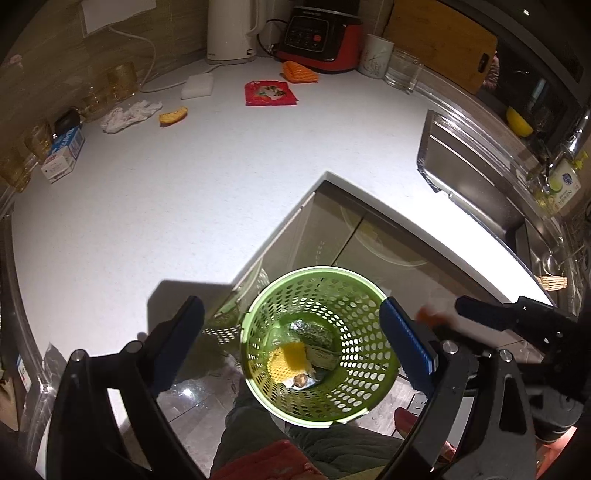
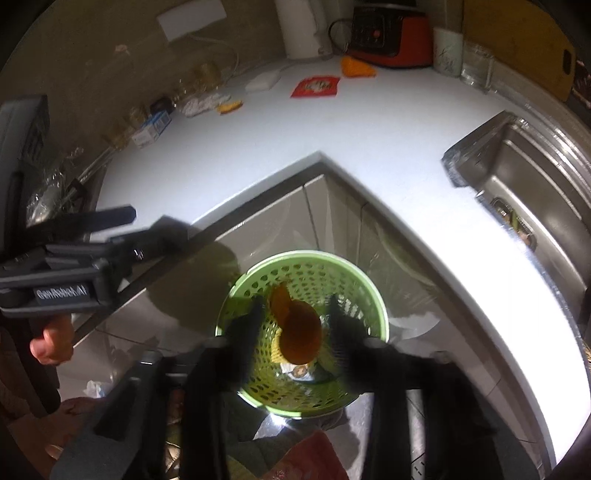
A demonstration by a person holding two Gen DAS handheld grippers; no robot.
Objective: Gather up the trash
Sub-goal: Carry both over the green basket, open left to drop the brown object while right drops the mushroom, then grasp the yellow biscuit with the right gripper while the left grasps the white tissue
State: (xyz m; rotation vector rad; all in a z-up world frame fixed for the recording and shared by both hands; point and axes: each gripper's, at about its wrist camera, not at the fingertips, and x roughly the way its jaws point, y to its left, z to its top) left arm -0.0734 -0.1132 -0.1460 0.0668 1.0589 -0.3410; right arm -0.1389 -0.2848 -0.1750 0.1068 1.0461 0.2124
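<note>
One orange peel [image 2: 295, 328], blurred, at lower centre of the right wrist view, between the fingers of the right hand-held gripper [image 2: 297, 302] and over the mouth of the green perforated basket [image 2: 295, 255]. Fingers apart there, with no pad seen pressing on the peel.

Inside the basket, a yellow scrap [image 1: 288, 360] beside a silvery wrapper [image 1: 314, 332], with a small brownish bit just below them, too small to tell. Basket down on the floor, in front of the grey cabinet doors [image 1: 332, 229] at the inner corner of the white table [image 1: 184, 206].

Left hand-held gripper [image 1: 291, 306] at the bottom of its own view, blue pads spread wide to either side of the basket's rim, nothing clamped between them.

More trash on the table, well apart from the basket:
- red wrapper [image 1: 269, 93], flat, upper centre
- orange rind piece [image 1: 173, 116], upper left, just beside a crumpled tissue [image 1: 129, 114]
- orange ridged piece [image 1: 300, 72], touching the foot of the red and black appliance [image 1: 321, 37]

Further out:
- white block [image 1: 198, 85] and white kettle [image 1: 231, 29] at the top
- blue and white carton [image 1: 62, 153] at far left
- cup [image 1: 376, 55] and clear glass [image 1: 402, 70] at upper right
- steel sink [image 1: 480, 173] at right
</note>
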